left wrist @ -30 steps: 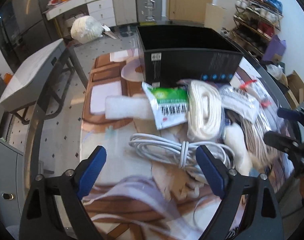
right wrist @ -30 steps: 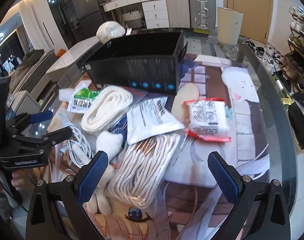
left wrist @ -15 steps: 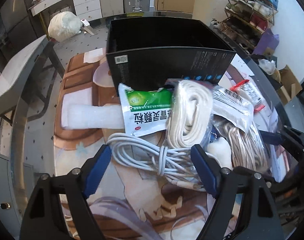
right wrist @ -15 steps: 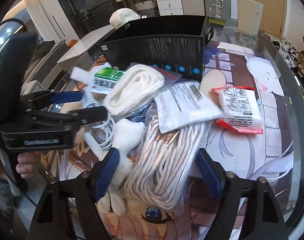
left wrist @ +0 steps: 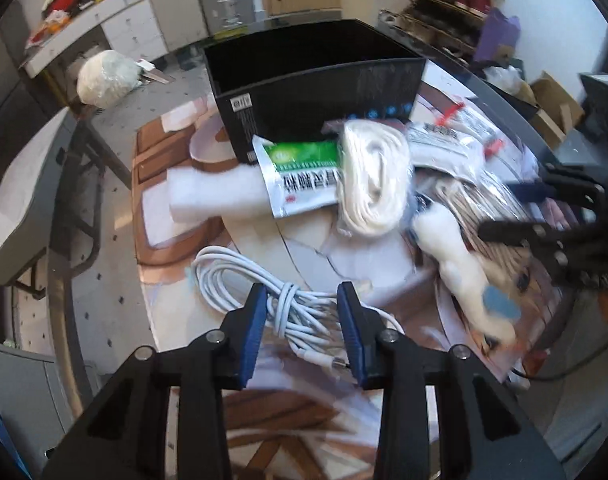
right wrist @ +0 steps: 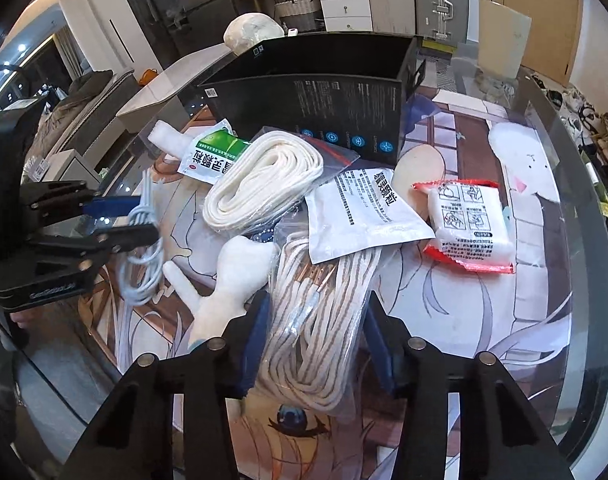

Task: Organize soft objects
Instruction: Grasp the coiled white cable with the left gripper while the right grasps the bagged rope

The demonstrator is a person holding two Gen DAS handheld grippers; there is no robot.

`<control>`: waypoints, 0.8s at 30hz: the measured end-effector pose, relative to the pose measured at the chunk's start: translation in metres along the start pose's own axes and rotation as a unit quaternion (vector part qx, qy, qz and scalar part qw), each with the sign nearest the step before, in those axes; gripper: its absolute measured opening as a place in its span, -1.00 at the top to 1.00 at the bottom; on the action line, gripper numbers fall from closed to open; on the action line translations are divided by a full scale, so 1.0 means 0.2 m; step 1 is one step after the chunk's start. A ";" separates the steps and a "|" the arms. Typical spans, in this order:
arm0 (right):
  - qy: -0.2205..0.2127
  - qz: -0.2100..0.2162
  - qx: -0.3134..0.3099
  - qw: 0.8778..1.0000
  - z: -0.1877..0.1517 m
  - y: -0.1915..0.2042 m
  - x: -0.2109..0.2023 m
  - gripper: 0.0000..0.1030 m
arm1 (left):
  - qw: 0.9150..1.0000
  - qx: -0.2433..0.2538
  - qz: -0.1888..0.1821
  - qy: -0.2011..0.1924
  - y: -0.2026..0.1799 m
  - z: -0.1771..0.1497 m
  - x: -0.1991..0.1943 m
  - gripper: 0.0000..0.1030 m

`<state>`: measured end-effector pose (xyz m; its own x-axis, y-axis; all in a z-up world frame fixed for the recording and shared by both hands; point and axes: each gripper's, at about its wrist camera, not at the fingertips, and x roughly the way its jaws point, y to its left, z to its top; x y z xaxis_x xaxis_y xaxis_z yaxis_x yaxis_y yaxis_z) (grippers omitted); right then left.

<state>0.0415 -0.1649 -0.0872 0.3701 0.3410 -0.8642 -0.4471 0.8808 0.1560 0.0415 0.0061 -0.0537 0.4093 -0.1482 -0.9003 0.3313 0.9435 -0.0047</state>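
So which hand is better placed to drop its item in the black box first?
Probably the left. Its gripper, jaws closing, already has the white cable lifted, while the right gripper is closing on a bulky rope bag pinned under a pouch.

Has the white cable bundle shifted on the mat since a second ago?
Yes. The white cable now sits clear of the rope coil, nearer the camera.
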 end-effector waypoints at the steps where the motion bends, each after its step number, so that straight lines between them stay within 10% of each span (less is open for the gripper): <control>1: 0.000 0.001 0.000 1.000 0.00 0.01 0.00 0.09 | 1.000 -0.019 -0.016 -0.002 0.03 -0.01 -0.01 -0.23; 12: 0.001 0.005 -0.001 1.000 0.00 0.02 0.01 0.09 | 0.997 -0.069 -0.021 0.016 0.06 -0.06 0.04 -0.50; 17: 0.006 0.015 -0.004 1.000 0.00 0.01 0.02 0.09 | 1.000 0.011 -0.003 -0.006 -0.08 0.04 0.08 0.48; 20: 0.003 0.028 0.002 1.000 0.00 -0.01 0.01 0.00 | 0.999 0.037 -0.013 -0.019 -0.12 0.07 0.07 0.39; 24: 0.001 0.019 -0.007 1.000 0.00 0.00 0.00 -0.04 | 1.000 0.010 -0.010 -0.009 -0.08 0.03 0.06 -0.21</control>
<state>0.0416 -0.1647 -0.0862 0.3521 0.3730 -0.8584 -0.4719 0.8628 0.1813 0.0465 -0.0133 -0.0625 0.4170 -0.1732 -0.8923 0.3574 0.9338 -0.0142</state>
